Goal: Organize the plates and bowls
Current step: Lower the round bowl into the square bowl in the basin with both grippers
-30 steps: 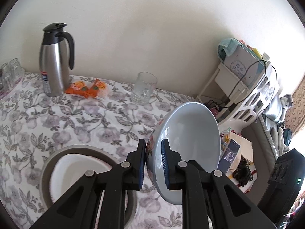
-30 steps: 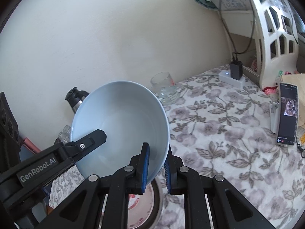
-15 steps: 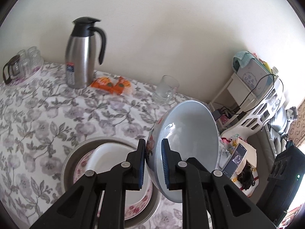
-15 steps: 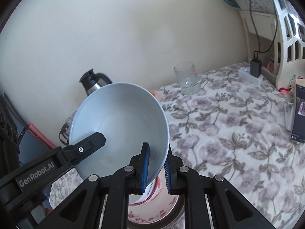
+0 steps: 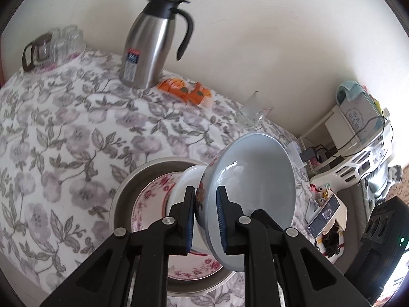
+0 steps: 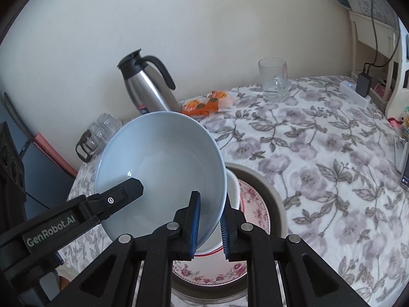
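- Pale-blue bowl (image 6: 163,168), flowered on its outer wall, hangs tilted over the stacked dishes, pinched on opposite sides of its rim by both tongs.
- Left gripper (image 5: 205,217) is clamped almost shut on the rim at about 8 o'clock of the bowl in the right wrist view, one pad inside, one outside.
- Right gripper (image 6: 210,226) is likewise closed on the rim at about 5 o'clock, blue pads pressing either face of the wall.
- Below sit a white bowl (image 6: 234,186), a pink-flowered plate (image 6: 255,204) and a grey dish (image 6: 271,192) on the floral tablecloth (image 6: 319,153).
- Steel jug (image 5: 147,48) stands at 11 o'clock of the stack, orange packets (image 5: 184,90) beside it, glass mug (image 6: 273,83) at 1 o'clock.
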